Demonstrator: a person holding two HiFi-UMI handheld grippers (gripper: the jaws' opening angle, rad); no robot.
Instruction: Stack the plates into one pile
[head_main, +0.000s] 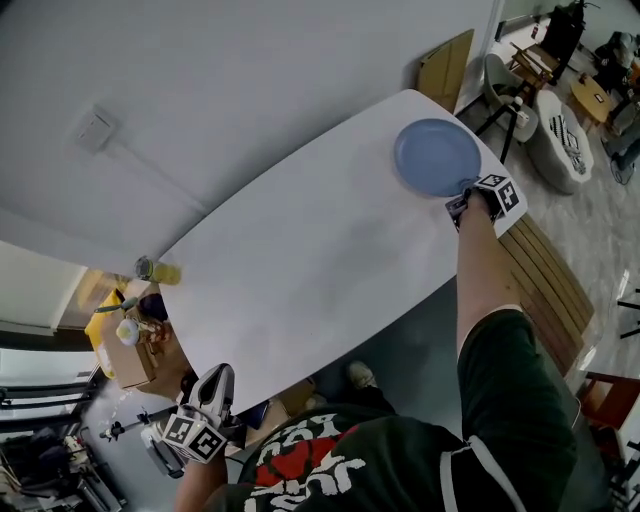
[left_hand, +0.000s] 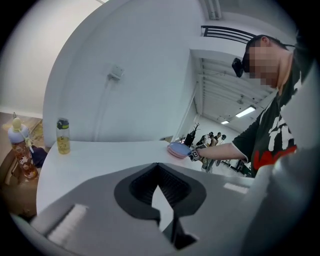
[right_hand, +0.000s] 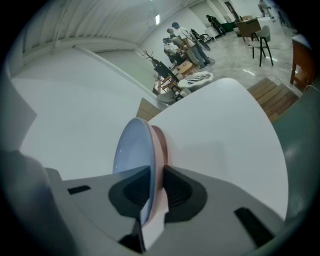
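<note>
1. Left gripper just off the table near edge, jaws slightly apart, empty.
2. Right gripper outstretched, pinching rims of blue plate stacked on pink plate.
3. Both plates at table's far right corner.
4. Yellow bottle at table's left end, well apart.

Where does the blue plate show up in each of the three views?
Head view: blue plate at upper right, on the table's far end, beside the right gripper.
Left gripper view: blue plate right of centre, small, far across the table.
Right gripper view: blue plate at centre, edge-on between the jaws.
Shared landmark: the white table.
</note>
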